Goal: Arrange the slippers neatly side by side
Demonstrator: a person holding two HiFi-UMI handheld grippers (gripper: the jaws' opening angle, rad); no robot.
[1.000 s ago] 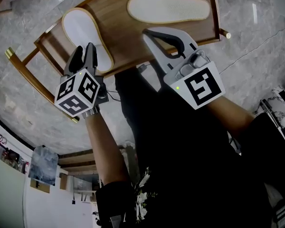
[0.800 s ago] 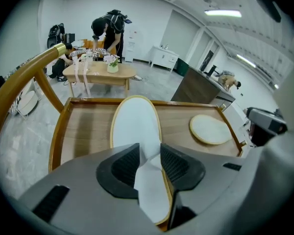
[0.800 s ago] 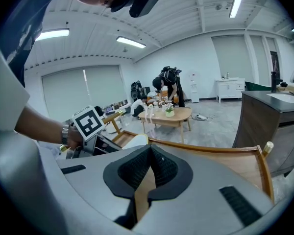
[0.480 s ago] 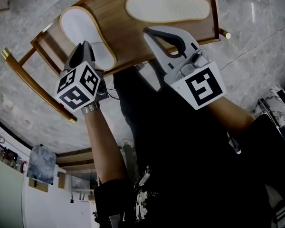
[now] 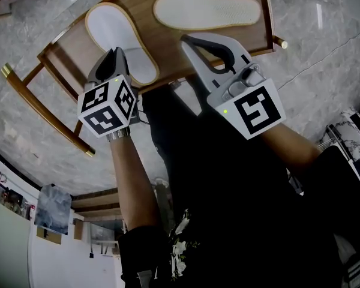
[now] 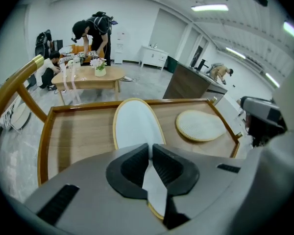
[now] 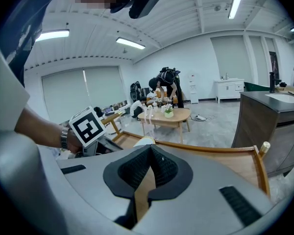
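You are at the pick-up step. Your left gripper (image 5: 116, 51) has just been closing, and its ribbed black pads now pinch the near edge of the near slipper (image 5: 111, 29), so that slipper is gripped where it lies on the left part of the desk (image 5: 168, 44). Your right gripper (image 5: 186, 41) is closed with nothing between its pads, and it hangs over the desk's near edge, apart from both slippers.

The pair is not yet side by side. The near slipper lies slantwise, while the far slipper (image 5: 207, 9) runs crosswise along the back of the desk. They are close to each other but set at an angle.

By my reading, the next move calls for swinging the gripped slipper round until its long side runs parallel to the far one, then setting it down just beside it with the ends level. The grip sits on a thin edge, so a flat drag may be safer than a high lift.

Both slippers are flat, elongated ovals and look soft and light. The near one is smooth white with a narrow tan edging, and the far one is cream with a fine dotted texture. The desk is warm brown wood with a raised rim that could catch a sliding slipper.
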